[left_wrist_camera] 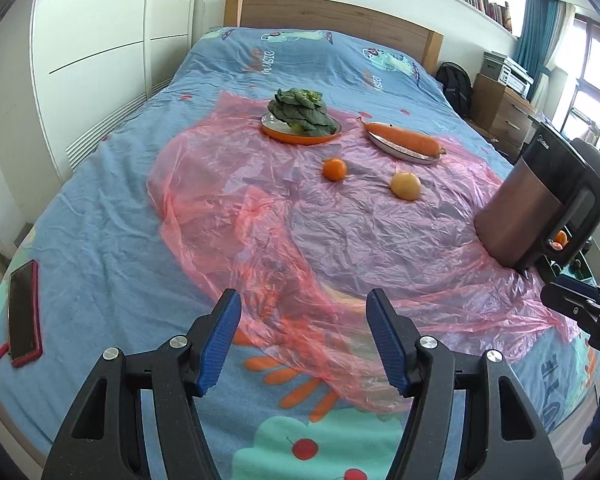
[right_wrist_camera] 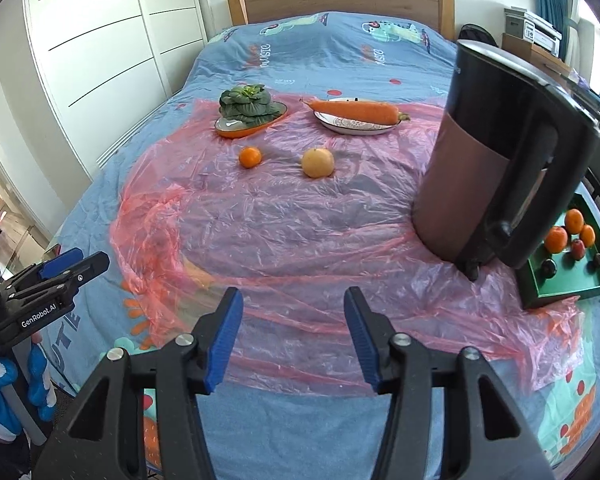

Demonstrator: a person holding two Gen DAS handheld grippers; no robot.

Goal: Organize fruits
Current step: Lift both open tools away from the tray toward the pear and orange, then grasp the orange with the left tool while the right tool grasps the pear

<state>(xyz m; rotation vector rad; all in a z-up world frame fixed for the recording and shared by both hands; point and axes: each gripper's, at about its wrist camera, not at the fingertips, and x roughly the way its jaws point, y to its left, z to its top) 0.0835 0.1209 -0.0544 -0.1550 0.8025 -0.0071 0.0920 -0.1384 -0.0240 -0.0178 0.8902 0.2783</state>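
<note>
While both the left gripper (left_wrist_camera: 302, 342) and right gripper (right_wrist_camera: 292, 338) hover wide apart and empty, the small orange (right_wrist_camera: 250, 157) left of frame centre on the pink plastic sheet (right_wrist_camera: 284, 216) looks light, firm, roll-prone, best pinched across its middle.

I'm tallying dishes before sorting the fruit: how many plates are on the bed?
2. The orange plate under the leafy greens sits far left; the white plate under the carrot sits right of it. The kettle may hide others.
</note>
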